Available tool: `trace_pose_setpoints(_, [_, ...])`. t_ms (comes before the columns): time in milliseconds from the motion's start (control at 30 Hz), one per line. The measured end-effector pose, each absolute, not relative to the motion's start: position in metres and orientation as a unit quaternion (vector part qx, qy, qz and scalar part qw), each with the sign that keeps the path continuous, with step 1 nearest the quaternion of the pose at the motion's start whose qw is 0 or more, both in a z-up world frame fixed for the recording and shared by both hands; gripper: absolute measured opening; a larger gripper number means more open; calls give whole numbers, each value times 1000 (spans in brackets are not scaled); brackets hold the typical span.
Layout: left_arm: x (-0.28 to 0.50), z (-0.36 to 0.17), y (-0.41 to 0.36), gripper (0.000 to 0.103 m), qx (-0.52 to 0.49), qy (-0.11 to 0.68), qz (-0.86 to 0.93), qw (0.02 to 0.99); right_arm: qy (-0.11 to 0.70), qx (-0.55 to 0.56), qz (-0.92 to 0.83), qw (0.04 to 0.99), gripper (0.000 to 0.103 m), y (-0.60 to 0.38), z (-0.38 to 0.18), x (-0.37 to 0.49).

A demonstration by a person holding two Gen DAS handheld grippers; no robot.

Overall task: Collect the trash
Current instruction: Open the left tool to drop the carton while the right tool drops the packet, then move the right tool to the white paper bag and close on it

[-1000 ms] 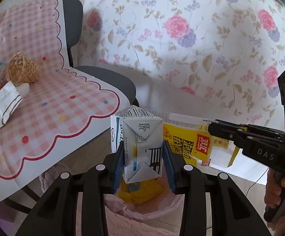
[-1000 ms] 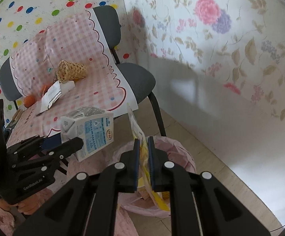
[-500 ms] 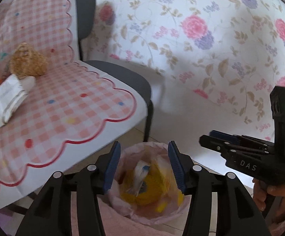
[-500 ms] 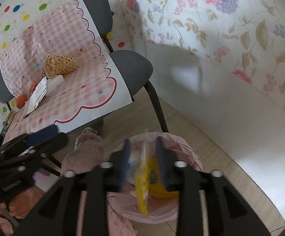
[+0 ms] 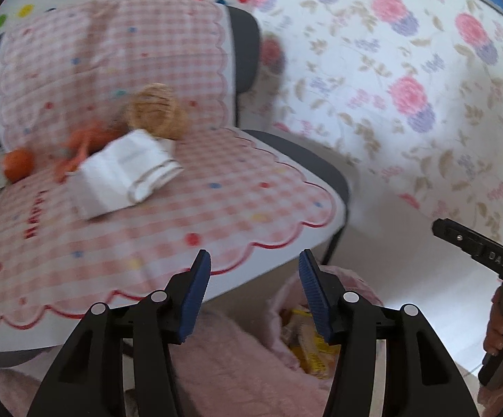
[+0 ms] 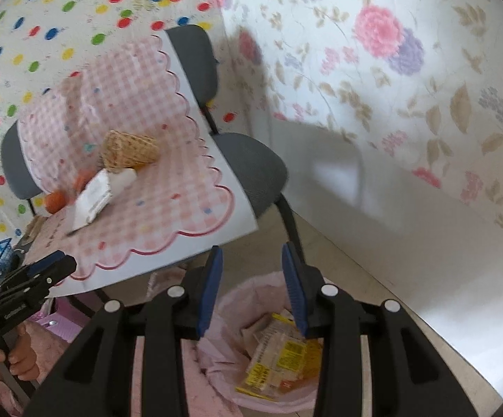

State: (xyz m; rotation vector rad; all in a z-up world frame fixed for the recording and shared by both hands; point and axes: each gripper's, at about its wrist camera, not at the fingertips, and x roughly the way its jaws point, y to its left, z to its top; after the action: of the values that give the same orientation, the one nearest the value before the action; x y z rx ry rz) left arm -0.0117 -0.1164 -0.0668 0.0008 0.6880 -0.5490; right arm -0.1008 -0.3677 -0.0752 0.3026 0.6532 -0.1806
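Both tools hang with fingers spread and nothing between them: the left tool [image 5: 255, 271] above the near edge of the chair's cloth, the right tool [image 6: 251, 271] over the trash bin [image 6: 237, 299]. The bin, lined with a pink bag, stands on the floor below the front of the grey chair [image 6: 251, 166], just beside its leg. Inside it lie yellow wrappers [image 6: 279, 358] with red and black print too small to read, lying flat with the long side running toward the lower left in the right wrist view.

On the chair, a pink checked cloth [image 5: 196, 215] with a red scalloped border covers seat and back. On it remain a white folded packet [image 5: 123, 173], its long axis slanting from near-left to far-right, a woven tan cone [image 6: 130, 149] lying on its side with its wide mouth toward the left, and orange pieces [image 5: 18, 163] behind the packet. Red lettering on the cloth is blurred.

The floral wall [image 5: 407, 87] rises behind. "DAS" is printed on the right tool in the left wrist view.
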Motion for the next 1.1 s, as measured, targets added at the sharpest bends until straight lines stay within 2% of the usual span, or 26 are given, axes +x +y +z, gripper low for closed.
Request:
trace_pose_setpoints(400, [8, -52, -30, 57, -22, 314, -134, 939, 319, 97, -8, 943, 43, -309, -57, -51])
trace_pose_setpoints(467, [13, -51, -20, 57, -21, 314, -112, 942, 318, 89, 8, 944, 50, -296, -54, -36])
trace_pose_setpoints(533, [19, -50, -7, 57, -28, 317, -97, 943, 318, 80, 23, 944, 51, -285, -53, -23])
trace_pose_setpoints(867, [58, -59, 27, 57, -34, 335, -45, 940, 341, 61, 85, 934, 51, -235, -70, 58])
trace_pose_setpoints(1100, [90, -68, 16, 57, -32, 349, -58, 935, 358, 66, 113, 925, 51, -214, -87, 111])
